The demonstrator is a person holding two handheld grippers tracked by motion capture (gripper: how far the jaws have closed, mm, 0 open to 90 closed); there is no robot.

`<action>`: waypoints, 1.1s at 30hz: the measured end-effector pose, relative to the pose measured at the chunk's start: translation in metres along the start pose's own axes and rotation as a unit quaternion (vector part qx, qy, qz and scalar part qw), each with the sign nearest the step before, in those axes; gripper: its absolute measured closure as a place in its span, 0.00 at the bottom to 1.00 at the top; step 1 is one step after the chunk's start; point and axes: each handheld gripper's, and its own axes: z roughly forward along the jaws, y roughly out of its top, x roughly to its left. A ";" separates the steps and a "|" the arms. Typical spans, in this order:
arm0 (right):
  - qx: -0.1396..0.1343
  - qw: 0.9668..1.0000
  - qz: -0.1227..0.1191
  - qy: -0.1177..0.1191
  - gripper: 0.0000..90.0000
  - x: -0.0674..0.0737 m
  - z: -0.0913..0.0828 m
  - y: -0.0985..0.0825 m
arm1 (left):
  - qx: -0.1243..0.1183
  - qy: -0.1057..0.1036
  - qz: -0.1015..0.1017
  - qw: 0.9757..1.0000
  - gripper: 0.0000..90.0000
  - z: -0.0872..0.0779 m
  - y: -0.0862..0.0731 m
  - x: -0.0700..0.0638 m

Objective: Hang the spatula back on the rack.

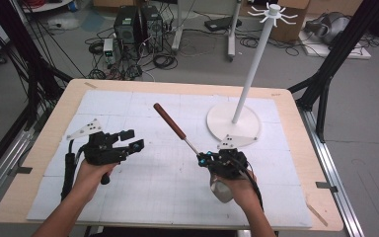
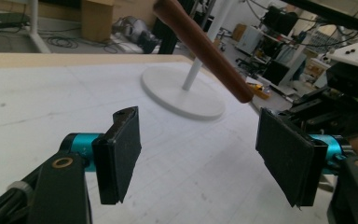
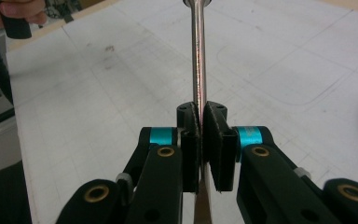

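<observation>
A utensil with a brown wooden handle (image 1: 169, 121) and a thin metal shaft (image 1: 192, 145) slants up and to the left over the white mat. My right gripper (image 1: 212, 159) is shut on that shaft; in the right gripper view the pads (image 3: 193, 144) press on the shaft (image 3: 198, 60) from both sides. A greyish metal head (image 1: 220, 191) hangs below the right hand. My left gripper (image 1: 131, 139) is held at the left, open, with nothing between its fingers. In the left gripper view the handle (image 2: 200, 44) crosses above the open left gripper (image 2: 198, 158).
A white stand with a round base (image 1: 222, 121), a tall pole (image 1: 253, 64) and hooks on top rises at the back right of the mat (image 1: 143, 187). The wooden table rim (image 1: 54, 118) frames the mat. Computers and cables lie on the floor beyond.
</observation>
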 end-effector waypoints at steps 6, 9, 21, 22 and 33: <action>-0.032 0.999 -0.007 -0.006 0.94 0.004 -0.008 0.002 | -0.014 -0.018 -0.005 1.000 0.35 0.015 0.013 -0.008; -0.047 0.999 -0.006 -0.005 0.94 0.006 -0.013 0.004 | -0.014 -0.026 0.002 1.000 0.35 0.021 0.021 -0.014; -0.069 0.997 -0.020 -0.014 0.94 0.017 -0.022 0.012 | -0.016 -0.053 0.017 0.998 0.34 0.045 0.046 -0.039; -0.070 0.997 -0.017 -0.012 0.94 0.019 -0.023 0.012 | -0.013 -0.052 0.021 0.998 0.34 0.047 0.047 -0.040; -0.071 0.997 -0.026 -0.011 0.94 0.024 -0.026 0.012 | -0.013 -0.051 -0.003 0.999 0.34 0.063 0.057 -0.042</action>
